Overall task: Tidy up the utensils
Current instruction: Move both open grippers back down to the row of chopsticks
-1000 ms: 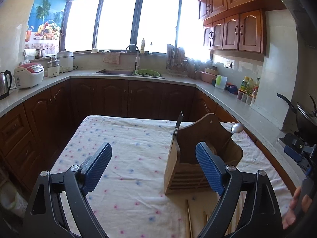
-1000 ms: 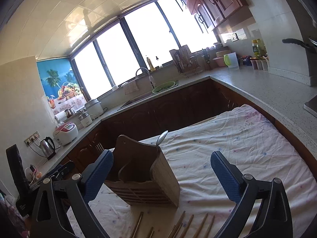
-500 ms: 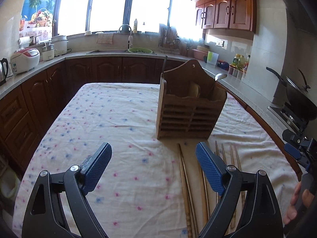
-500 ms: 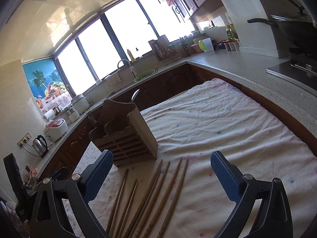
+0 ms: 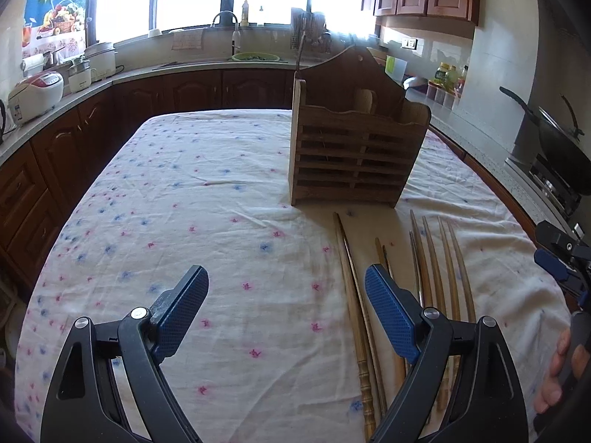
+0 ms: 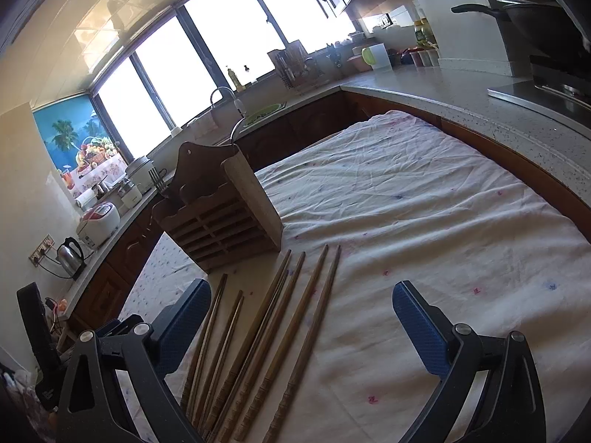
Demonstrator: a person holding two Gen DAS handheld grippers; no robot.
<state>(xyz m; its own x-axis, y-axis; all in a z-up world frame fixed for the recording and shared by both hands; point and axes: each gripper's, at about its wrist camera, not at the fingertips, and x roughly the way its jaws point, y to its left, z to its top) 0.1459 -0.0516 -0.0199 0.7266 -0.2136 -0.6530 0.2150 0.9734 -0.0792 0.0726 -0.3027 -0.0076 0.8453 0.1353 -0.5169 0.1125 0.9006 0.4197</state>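
Note:
A slatted wooden utensil holder (image 5: 354,151) stands upright on the cloth-covered table (image 5: 207,192); it also shows in the right wrist view (image 6: 225,217), with a fork (image 6: 159,182) and a spoon (image 6: 236,129) in it. Several long wooden chopsticks (image 5: 354,295) lie side by side in front of the holder, also seen from the right wrist (image 6: 280,325). My left gripper (image 5: 286,313) is open and empty above the cloth, left of the chopsticks. My right gripper (image 6: 301,323) is open and empty, just above the chopsticks' thick ends.
Kitchen counters surround the table. A rice cooker (image 5: 35,92) and a sink (image 5: 255,57) stand at the back and left, a wok (image 5: 554,140) on the stove at right. The right gripper shows at the left wrist view's right edge (image 5: 561,258).
Both grippers have pulled back from the holder and tilted down. The holder looks farther off and the chopsticks have come fully into view. Both jaws stay open.

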